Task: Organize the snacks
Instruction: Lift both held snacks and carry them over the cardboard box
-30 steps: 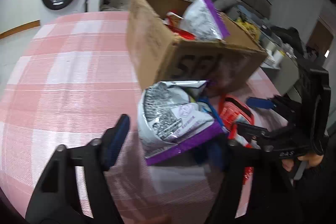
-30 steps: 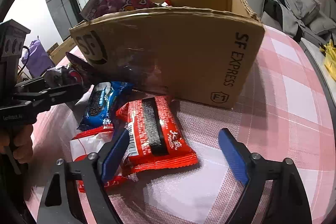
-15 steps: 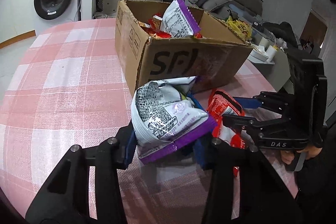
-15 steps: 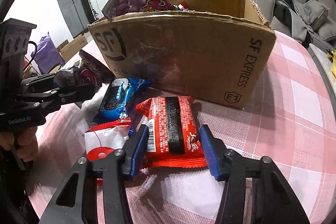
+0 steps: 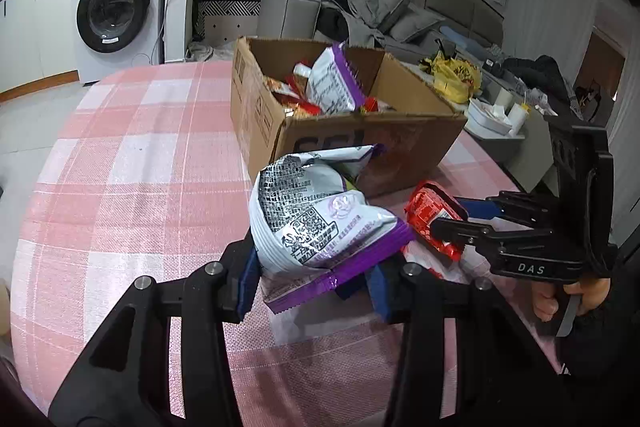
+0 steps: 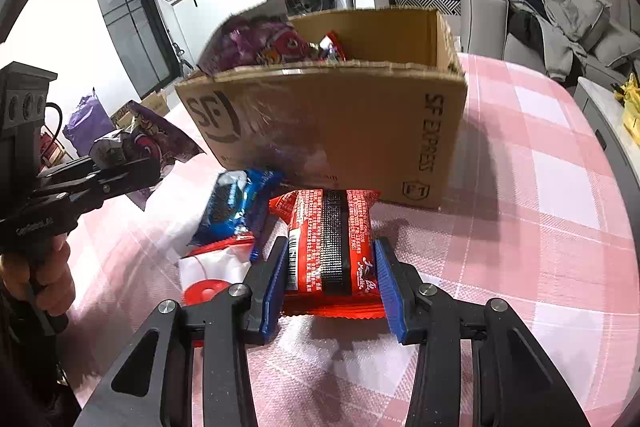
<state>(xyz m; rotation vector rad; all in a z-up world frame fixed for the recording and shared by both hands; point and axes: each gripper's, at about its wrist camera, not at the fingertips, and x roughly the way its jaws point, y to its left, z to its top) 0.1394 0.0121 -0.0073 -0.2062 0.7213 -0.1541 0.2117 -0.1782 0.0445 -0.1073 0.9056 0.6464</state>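
The purple-and-white snack bag (image 5: 320,223) sits pinched between the blue pads of the left tongs (image 5: 312,279), which are closed on its crimped lower end so the puffy, crinkled foil body stands up ahead of them, just in front of the cardboard box (image 5: 360,143). The right tongs (image 6: 334,283) have just been closing on the red snack packet (image 6: 332,243) — a flat, glossy pillow pack with a black stripe down its middle — and their pads now press on both long edges, with the packet's far end reaching toward the box wall. Gripping each pack by a narrow seam or edge probably keeps the contents from being crushed.

The box stands open on the pink-checked surface (image 6: 540,187), already holding several packets, including another purple bag. Still loose beside the red packet lie a blue cookie pack (image 6: 236,203) and a red-and-white pack (image 6: 212,275). A washing machine (image 5: 116,7) stands well behind.
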